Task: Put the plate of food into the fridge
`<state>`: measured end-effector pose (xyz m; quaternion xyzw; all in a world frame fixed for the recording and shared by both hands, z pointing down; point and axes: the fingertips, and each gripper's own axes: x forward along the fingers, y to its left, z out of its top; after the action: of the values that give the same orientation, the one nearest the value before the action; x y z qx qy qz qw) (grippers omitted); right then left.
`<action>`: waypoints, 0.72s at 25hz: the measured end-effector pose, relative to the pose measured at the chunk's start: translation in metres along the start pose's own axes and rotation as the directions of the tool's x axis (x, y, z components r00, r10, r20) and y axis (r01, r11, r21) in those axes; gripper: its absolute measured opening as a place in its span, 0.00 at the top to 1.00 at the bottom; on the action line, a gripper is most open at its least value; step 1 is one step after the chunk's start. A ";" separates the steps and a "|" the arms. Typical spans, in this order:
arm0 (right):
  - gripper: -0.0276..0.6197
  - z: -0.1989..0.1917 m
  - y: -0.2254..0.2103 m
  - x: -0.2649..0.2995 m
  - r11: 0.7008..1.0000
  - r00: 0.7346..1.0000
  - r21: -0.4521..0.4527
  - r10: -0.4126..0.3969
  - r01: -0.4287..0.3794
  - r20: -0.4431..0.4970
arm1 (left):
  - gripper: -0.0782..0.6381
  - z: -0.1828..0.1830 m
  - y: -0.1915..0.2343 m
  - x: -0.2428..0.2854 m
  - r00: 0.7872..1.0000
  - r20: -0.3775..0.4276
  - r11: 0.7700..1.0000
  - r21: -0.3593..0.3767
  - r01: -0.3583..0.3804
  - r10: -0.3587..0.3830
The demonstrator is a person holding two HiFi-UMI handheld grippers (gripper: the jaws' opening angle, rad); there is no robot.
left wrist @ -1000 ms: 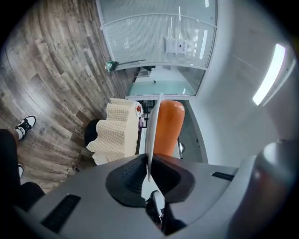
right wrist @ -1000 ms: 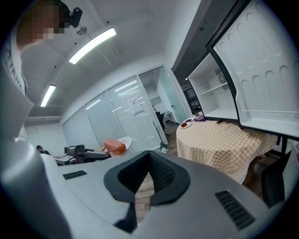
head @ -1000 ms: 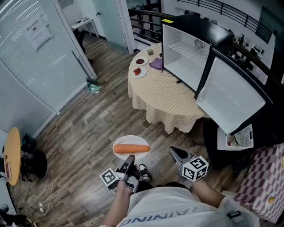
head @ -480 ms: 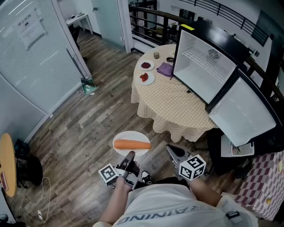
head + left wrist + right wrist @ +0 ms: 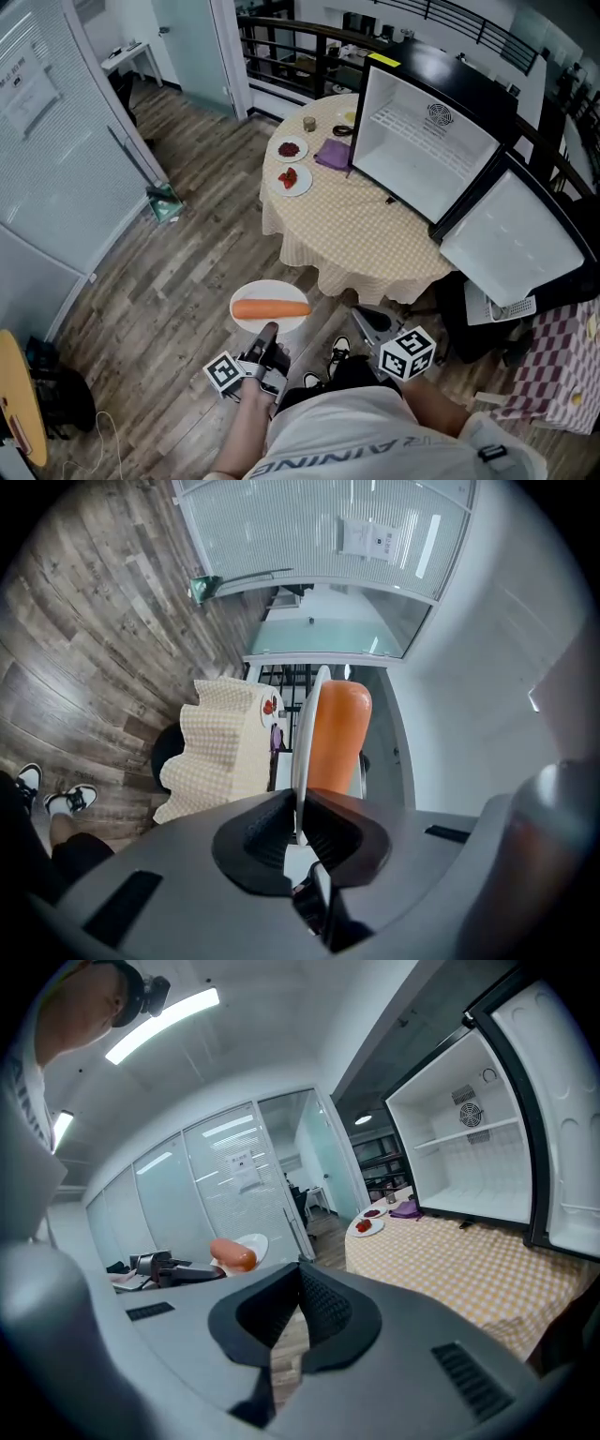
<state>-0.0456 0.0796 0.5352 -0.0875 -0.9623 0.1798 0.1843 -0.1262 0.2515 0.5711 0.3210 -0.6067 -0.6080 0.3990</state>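
Observation:
A white plate [image 5: 269, 298] with one long orange carrot [image 5: 271, 308] hangs level over the wooden floor. My left gripper [image 5: 270, 331] is shut on its near rim. In the left gripper view the plate [image 5: 302, 728] shows edge-on between the pads, with the carrot [image 5: 337, 733] on its right. My right gripper [image 5: 363, 319] hovers to the right of the plate, shut and holding nothing. The right gripper view shows the closed right gripper [image 5: 300, 1290], with the plate [image 5: 249, 1243] at the left. The white fridge [image 5: 427, 131] stands open on the round table [image 5: 347, 220].
The fridge door [image 5: 511, 239] swings out past the table's right edge. Two small plates of red food [image 5: 292, 176] and a purple cloth [image 5: 333, 155] lie on the checked tablecloth. A glass partition [image 5: 56, 141] runs along the left. My shoes [image 5: 339, 352] are below.
I have walked across the floor with the plate still gripped, and both grippers came along. In the head view the table and fridge have shifted and the small plates sit lower.

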 end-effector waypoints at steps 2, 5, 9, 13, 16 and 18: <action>0.92 0.001 -0.015 0.002 0.999 1.000 0.014 -0.029 0.029 0.004 | 0.85 0.002 0.002 0.018 1.000 -0.026 1.000 0.000 -0.003 0.003; 0.92 0.006 -0.036 0.008 0.997 0.998 0.041 -0.067 0.066 0.022 | 0.85 0.002 0.003 0.047 0.997 -0.076 1.000 0.006 -0.014 0.014; 0.92 0.019 -0.064 0.020 0.992 0.993 0.073 -0.106 0.102 0.051 | 0.85 0.002 -0.002 0.089 0.989 -0.145 0.999 0.016 -0.030 0.031; 0.92 0.046 -0.103 0.028 0.987 0.986 0.087 -0.142 0.134 0.087 | 0.85 0.002 -0.014 0.143 0.977 -0.210 0.998 0.055 -0.030 0.041; 0.92 0.059 -0.134 0.032 0.981 0.980 0.108 -0.173 0.162 0.094 | 0.85 0.001 -0.022 0.186 0.968 -0.248 0.997 0.073 -0.029 0.047; 0.92 0.068 -0.152 0.035 0.979 0.979 0.113 -0.181 0.170 0.098 | 0.85 -0.002 -0.027 0.214 0.961 -0.271 0.997 0.076 -0.028 0.047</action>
<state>-0.1196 -0.0730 0.5449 0.0175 -0.9641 0.2172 0.1516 -0.2289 0.0618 0.5646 0.4043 -0.5733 -0.5282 0.4785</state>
